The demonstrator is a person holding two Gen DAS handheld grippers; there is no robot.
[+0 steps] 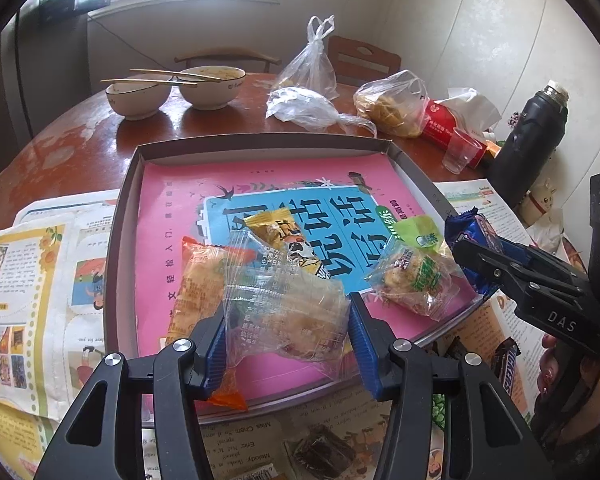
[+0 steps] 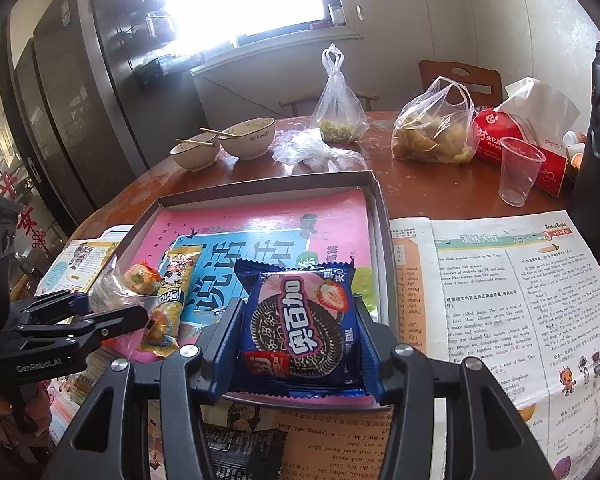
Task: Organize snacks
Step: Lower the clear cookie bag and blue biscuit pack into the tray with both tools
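Observation:
A shallow grey box tray (image 1: pixel 129 184) lined with a pink book holds an orange snack pack (image 1: pixel 196 280), a yellow bar (image 1: pixel 278 236) and a green-labelled pastry (image 1: pixel 414 276). My left gripper (image 1: pixel 286 332) is shut on a clear-wrapped pastry (image 1: pixel 288 312) over the tray's near edge. My right gripper (image 2: pixel 298 344) is shut on a blue Oreo pack (image 2: pixel 300 320) above the tray's (image 2: pixel 380 216) near right corner. The right gripper also shows in the left wrist view (image 1: pixel 472 248), and the left gripper shows in the right wrist view (image 2: pixel 112 312).
Two bowls with chopsticks (image 1: pixel 172 92), plastic bags (image 1: pixel 312 76), a red tissue pack (image 1: pixel 448 128), a plastic cup (image 1: pixel 460 154) and a black flask (image 1: pixel 532 144) stand behind the tray. Newspapers (image 2: pixel 500 300) flank it. A Snickers bar (image 1: pixel 506 364) and dark snack (image 1: pixel 324 454) lie near me.

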